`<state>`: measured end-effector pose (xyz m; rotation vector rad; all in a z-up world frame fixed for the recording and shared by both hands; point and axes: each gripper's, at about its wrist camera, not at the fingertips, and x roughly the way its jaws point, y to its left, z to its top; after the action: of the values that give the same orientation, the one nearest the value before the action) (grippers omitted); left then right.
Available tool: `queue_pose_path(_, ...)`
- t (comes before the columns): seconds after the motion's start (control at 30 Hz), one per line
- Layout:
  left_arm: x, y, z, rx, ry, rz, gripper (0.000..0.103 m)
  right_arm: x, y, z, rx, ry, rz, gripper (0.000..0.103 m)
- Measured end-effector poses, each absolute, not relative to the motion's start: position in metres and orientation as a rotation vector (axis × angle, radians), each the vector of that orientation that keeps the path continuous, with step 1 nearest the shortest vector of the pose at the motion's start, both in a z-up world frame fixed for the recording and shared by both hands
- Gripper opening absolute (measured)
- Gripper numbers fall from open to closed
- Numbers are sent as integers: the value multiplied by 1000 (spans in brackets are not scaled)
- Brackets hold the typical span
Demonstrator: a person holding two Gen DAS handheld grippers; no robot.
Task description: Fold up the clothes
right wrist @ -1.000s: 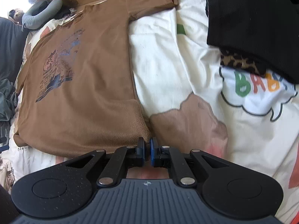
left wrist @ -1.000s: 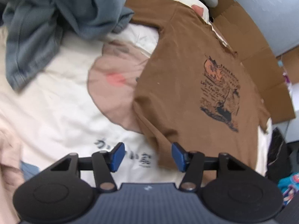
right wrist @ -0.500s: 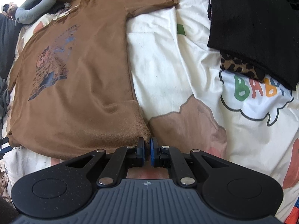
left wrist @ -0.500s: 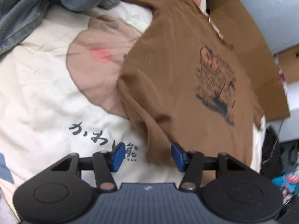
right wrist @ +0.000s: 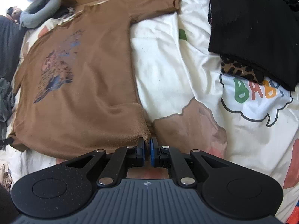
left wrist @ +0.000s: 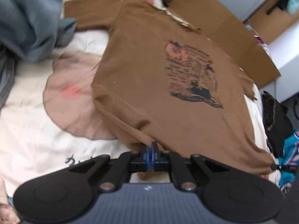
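while both grippers are pinching the hem of the brown t-shirt (left wrist: 153, 85), the step in hand is looking like the lift that starts the first fold. taking the shirt as the landmark and going left to right: off its left side a grey-blue garment (left wrist: 31, 18) is lying bunched on the bed cover (left wrist: 28, 136), just touching the near sleeve. the shirt itself is lying print-up and spread flat on the bed, with its collar toward the cardboard (left wrist: 220, 24) at the far edge. at the shirt's bottom left corner, the left gripper (left wrist: 151, 154) has just been closing, and its fingers are now pressing tight on a small tuck of hem cloth. at the bottom right corner, the right gripper (right wrist: 147, 150) is holding its fingers nearly together, with the hem edge apparently nipped between them, though the cloth in the gap is hard to make out. off the shirt's right side, a black garment (right wrist: 257, 24) is resting on a leopard-print piece (right wrist: 241, 71).

to do this well, both corners should be rising together and level, keeping the hem taut between them so no sag forms. the left pinch looks shallow and may slip, so the lift is best kept slow. carrying the hem toward the collar, the person should be steering clear of the grey-blue pile.
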<state>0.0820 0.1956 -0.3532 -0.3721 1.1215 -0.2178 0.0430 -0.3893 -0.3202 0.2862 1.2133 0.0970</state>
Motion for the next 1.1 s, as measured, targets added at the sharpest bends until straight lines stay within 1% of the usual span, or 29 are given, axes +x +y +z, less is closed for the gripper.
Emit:
queue_pose_path(0.27,82,219,-310,-389,1135,-235,2,39,-393,-289,286,1156,130,3)
queue_pose_path(0.43,88,232,-304,-379,1181,-235,2,40,-392,-284,286,1184,156,3)
queue_pose_path(0.7,104,240,-338,-398,1246,-203,2,49,-387,-305,264,1225,133,4)
queue_pose_path(1.1,158,237,-388,-420,1285,-164,2,91,-385,-333,207,1275,100,4)
